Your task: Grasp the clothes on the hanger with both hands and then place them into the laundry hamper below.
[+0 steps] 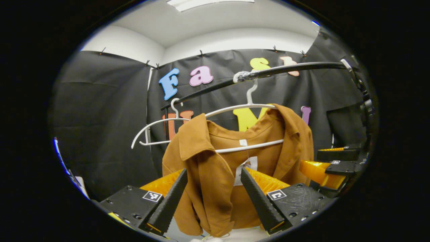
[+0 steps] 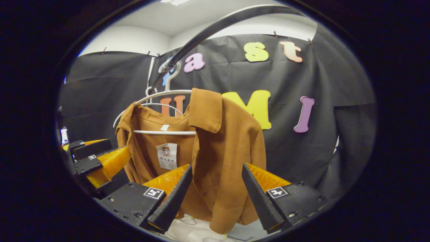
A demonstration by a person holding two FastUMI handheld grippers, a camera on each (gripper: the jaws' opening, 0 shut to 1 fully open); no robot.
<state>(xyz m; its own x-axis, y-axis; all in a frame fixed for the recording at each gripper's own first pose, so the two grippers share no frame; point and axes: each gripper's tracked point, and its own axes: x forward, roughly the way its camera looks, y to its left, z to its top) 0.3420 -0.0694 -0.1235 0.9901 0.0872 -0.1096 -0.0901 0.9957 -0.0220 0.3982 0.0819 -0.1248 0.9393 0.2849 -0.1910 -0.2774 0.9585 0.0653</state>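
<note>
a brown jacket [image 1: 215, 174] hangs on a white hanger [image 1: 235, 109] whose hook sits over a dark curved rail [image 1: 289, 69]. in the left gripper view a second, bare white hanger [image 1: 151, 129] hangs farther along the same rail, just beside the jacket's collar side. the booth's black cloth wall [image 1: 100, 117] stands behind, well apart from the garment, with open room on that side of the jacket and above the rail up to the white ceiling.

in the left gripper view the left gripper [image 1: 214, 196] is spread wide, its two fingers standing to either side of the jacket's front edge and lapel. the cloth hangs in the gap between them; whether either finger touches the fabric cannot be told, and neither is pressed against the other. a paper tag [image 1: 247, 168] dangles inside the open front, just above the finger on the view's right. the other gripper shows at the right rim of this view, beside the jacket's far shoulder.

in the right gripper view the right gripper [image 2: 216, 196] is likewise wide open, its fingers flanking the jacket's [image 2: 221, 158] other front panel below the collar. the fabric's lower hem hangs down between the fingers and ends near their bases. the left gripper [image 2: 100, 161] appears at the left rim, near the jacket's opposite side. the hanger's [image 2: 161, 95] hook meets the rail [image 2: 215, 28] overhead, which sweeps across the top. something pale lies below the hem, too cropped to identify.
</note>
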